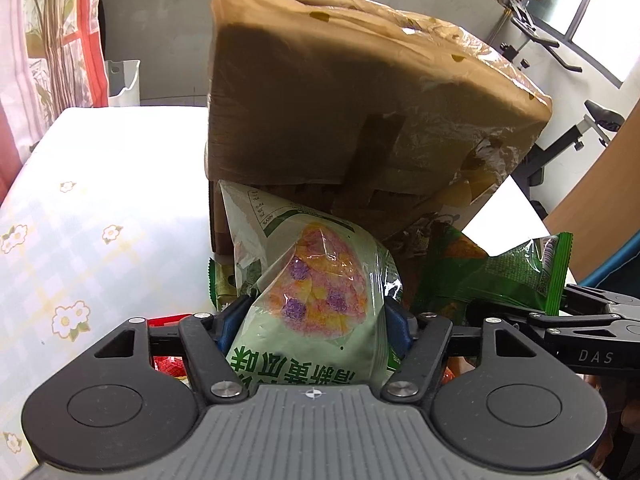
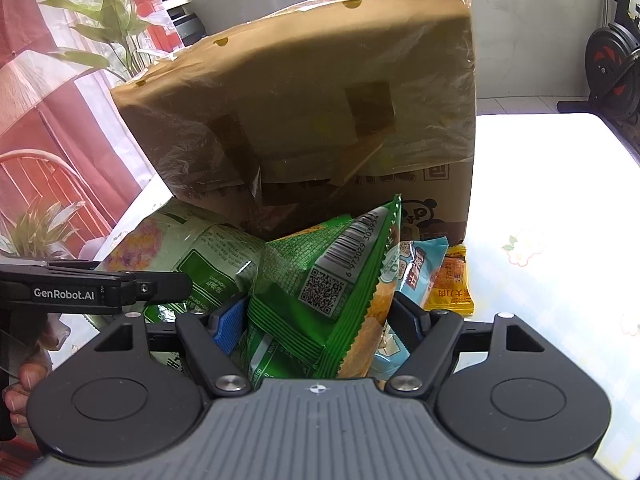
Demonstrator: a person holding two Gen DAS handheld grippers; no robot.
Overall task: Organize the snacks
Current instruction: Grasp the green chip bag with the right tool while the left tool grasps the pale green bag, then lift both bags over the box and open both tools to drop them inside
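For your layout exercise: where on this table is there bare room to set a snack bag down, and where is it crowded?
Free: the flowered tablecloth left of the cardboard box, and the cloth right of the box beyond the yellow packet. Crowded: directly before the box, where the pale green bag, dark green bag and blue packet pile up.

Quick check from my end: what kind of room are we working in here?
Most likely a home, a living or spare room. The snacks sit on a table with a floral tablecloth, an exercise bike stands by the wall, and there is a potted plant beside a red-and-white curtain.
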